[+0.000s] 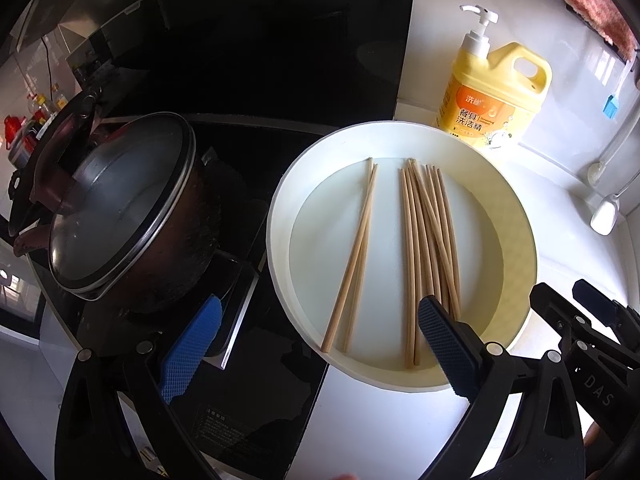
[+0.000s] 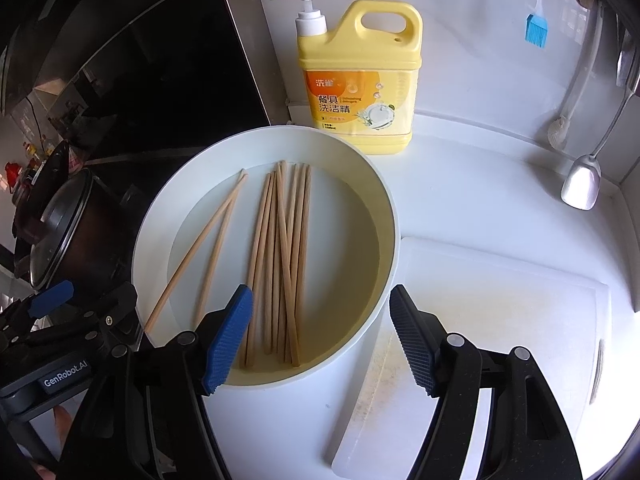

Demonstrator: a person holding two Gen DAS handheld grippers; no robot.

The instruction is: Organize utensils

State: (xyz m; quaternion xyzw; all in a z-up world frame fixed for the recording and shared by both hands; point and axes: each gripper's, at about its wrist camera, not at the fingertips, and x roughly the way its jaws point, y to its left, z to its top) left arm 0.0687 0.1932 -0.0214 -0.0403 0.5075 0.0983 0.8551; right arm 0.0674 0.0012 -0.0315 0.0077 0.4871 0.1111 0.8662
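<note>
A: Left wrist view showed the lidded pot [image 1: 120, 208] at nine o'clock, left gripper [image 1: 316, 344] spread wide, empty.

B: Mine alone showed the cutting board [image 2: 500, 320]; right gripper [image 2: 320, 340] gaped empty, chopsticks [image 2: 280, 260] in the white basin [image 2: 384, 208].

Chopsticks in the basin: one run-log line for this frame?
stage: pre-grasp | left gripper: open, empty | right gripper: open, empty | chopsticks: loose in white basin, pair apart from bundle
</note>
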